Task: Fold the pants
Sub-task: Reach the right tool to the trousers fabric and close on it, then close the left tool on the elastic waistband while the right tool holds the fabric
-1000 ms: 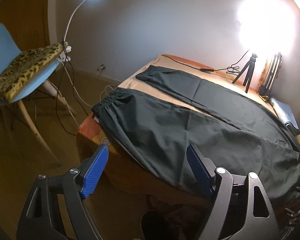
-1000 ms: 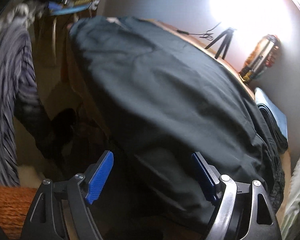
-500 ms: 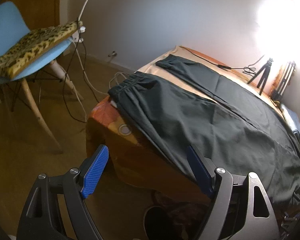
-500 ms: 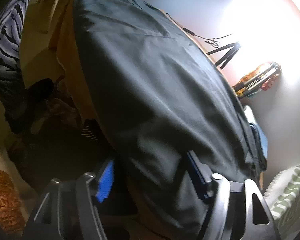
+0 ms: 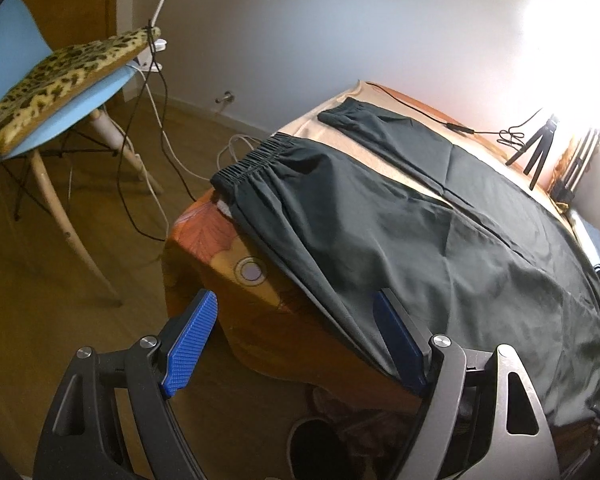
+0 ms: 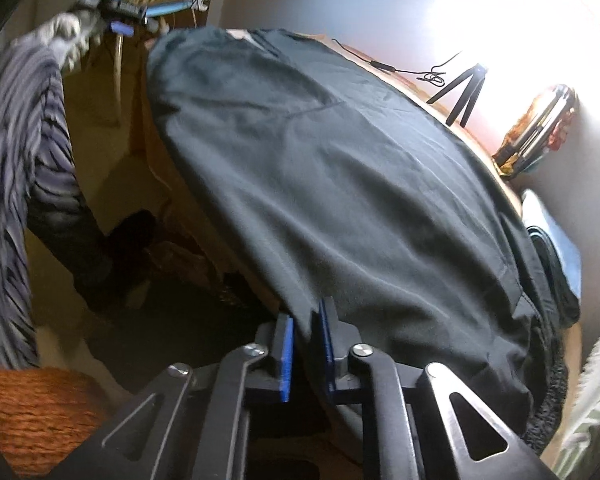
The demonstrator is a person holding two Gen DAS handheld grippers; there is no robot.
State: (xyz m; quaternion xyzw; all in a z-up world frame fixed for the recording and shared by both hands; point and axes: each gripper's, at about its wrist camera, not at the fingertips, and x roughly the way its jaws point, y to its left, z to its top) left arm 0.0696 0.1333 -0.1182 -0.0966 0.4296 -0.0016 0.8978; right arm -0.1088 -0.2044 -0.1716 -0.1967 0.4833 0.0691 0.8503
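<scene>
Over bed corner, left gripper [image 5: 296, 340] hung wide open, empty, right pad just beside pants [image 5: 440, 240] edge. Pants lay spread across bed [image 5: 220, 276]. Right gripper [image 6: 306, 354] was closing, pads pinching hanging pants edge [image 6: 306, 320].

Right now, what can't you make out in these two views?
- Right wrist view: what lies under the pants, hidden by the cloth; the right gripper is closing on their edge.
- Right wrist view: person's sleeve, motion-blurred.
- Left wrist view: the wall by the tripod, washed out by glare; left gripper empty.
</scene>
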